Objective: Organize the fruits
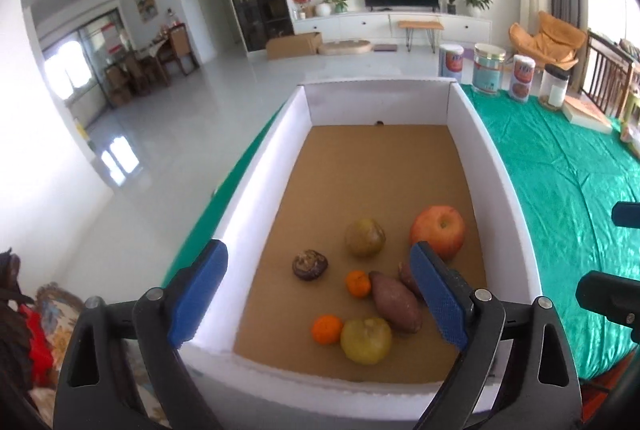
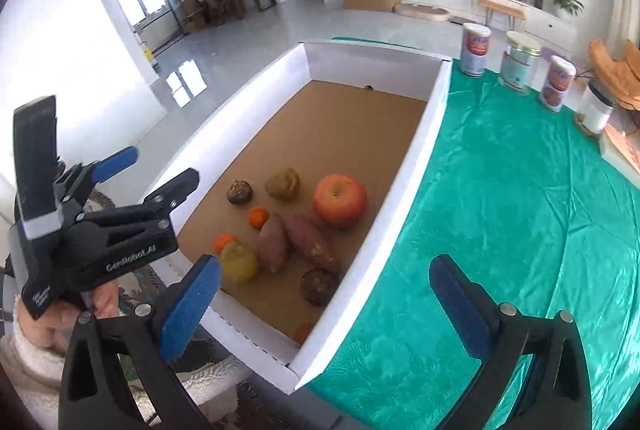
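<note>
Left gripper [image 1: 320, 294] angled down over near end of white box [image 1: 472, 134], jaws wide apart, nothing between pads. Right gripper [image 2: 326, 304] also tilted down, jaws wide, empty, straddling box's near right wall w/ green cloth [image 2: 520, 210] on table beneath. Fruits clustered lower centre on brown cardboard floor: red-orange apple [image 1: 438, 232], two sweet potatoes [image 2: 292, 240], mandarins [image 1: 327, 329], yellowish and dark shrivelled ones. One orange piece at box's near corner mostly hidden.

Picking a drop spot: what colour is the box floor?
Plain brown cardboard; the box has white walls. Clearest in the left wrist view.
</note>
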`<state>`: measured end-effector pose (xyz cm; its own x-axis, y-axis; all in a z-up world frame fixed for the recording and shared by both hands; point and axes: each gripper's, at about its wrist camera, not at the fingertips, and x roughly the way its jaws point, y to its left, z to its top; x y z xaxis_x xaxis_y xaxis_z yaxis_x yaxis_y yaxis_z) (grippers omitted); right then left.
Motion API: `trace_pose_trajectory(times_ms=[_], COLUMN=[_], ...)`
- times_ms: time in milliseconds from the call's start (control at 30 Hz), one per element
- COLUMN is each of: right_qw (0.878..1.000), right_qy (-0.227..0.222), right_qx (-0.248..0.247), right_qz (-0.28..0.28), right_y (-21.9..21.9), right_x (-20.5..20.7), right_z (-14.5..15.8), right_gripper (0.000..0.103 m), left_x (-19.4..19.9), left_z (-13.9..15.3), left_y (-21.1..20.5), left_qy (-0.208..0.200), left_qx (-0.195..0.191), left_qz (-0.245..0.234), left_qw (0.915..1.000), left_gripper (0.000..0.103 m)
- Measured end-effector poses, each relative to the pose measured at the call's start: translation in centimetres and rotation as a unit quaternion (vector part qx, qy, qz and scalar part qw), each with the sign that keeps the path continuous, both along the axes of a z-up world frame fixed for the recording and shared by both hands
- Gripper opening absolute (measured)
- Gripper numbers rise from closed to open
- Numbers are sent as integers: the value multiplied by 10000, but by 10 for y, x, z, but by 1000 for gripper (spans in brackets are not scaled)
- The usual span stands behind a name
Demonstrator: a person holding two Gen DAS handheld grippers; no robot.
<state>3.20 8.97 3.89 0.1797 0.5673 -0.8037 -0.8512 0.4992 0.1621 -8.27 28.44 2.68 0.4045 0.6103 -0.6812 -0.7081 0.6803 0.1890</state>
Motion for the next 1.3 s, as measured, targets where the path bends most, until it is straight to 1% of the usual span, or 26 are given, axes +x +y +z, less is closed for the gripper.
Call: trace_pose_trajectory(times_ms=[100, 167, 233, 367, 567, 700, 900, 1100, 1233, 1300], right_qw=[9999, 9999, 9997, 9991, 9988, 9986, 9984, 9981, 9981, 9982], right_qy=[-36, -10, -92, -204, -187, -148, -146, -122, -94, -74], right_qx=[-36, -96, -215, -353, -419, -479, -503, -531, -548, -551], right_qz=[-117, -58, 11, -82, -151, -149, -218, -274, -247, -225], right_y=[-5, 3, 26, 30, 39, 45, 49, 51, 54, 56], right_x=[-18, -27, -35, -43, -45, -45, -46, -43, -45, -46], right_z=[-3, -5, -8, -10, -10, -16, -20, -22, -24, -25], right_gripper=[103, 103, 103, 103, 103, 103, 103, 103, 103, 103], left_x=[-7, -9, -9, -17, -29, -35, -39, -39, -43, -43], left_z=[2, 2, 0, -3, -8, -11, -18, -22, -22, -21], left_y=[-14, -18, -18, -14, -5, 0, 9, 10, 11, 11], left_qy=[40, 136, 224, 334, 284, 272, 233, 235, 141, 134], left_qx=[0, -77, -173, -319, -480, -567, -805, -836, -902, -844], left_qz=[118, 131, 88, 126, 201, 248, 286, 265, 242, 248], left_qw=[9999, 9998, 9996, 9989, 9982, 9977, 9961, 9959, 9955, 9960], left_gripper=[94, 94, 94, 94, 94, 94, 94, 94, 94, 94])
